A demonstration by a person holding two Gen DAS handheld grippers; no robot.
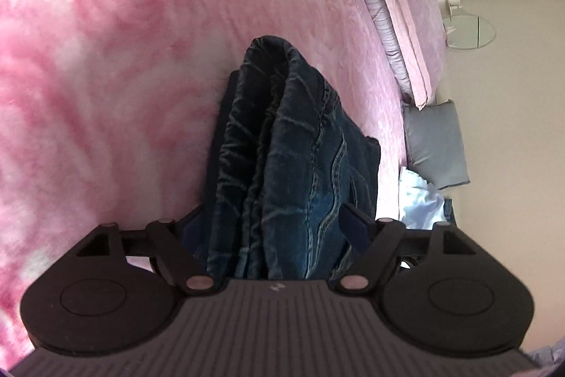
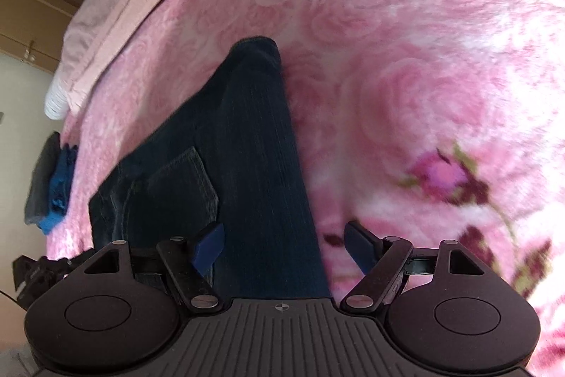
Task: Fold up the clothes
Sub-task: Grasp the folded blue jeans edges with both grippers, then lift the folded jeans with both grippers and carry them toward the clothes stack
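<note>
A pair of dark blue jeans [image 1: 282, 143] lies folded in thick layers on the pink rose-patterned blanket [image 1: 106, 76] of a bed. My left gripper [image 1: 273, 228] stands open astride the near end of the bundle; its right pad [image 1: 356, 225] shows beside the denim and its left pad is mostly hidden behind the cloth. In the right wrist view the jeans [image 2: 254, 147] stretch away as a long flat strip with a back pocket at its left. My right gripper [image 2: 284, 246] is open over the strip's near end, with its left pad [image 2: 208, 246] above denim and the other above the blanket [image 2: 406, 59].
Pink pillows [image 1: 399, 6] lie along the bed's far edge. A grey cushion [image 1: 438, 143] and pale crumpled cloth [image 1: 420, 196] sit by the bedside, with a round glass table [image 1: 469, 32] on the floor. A blue and grey clothes pile [image 2: 53, 182] rests at the blanket's left edge.
</note>
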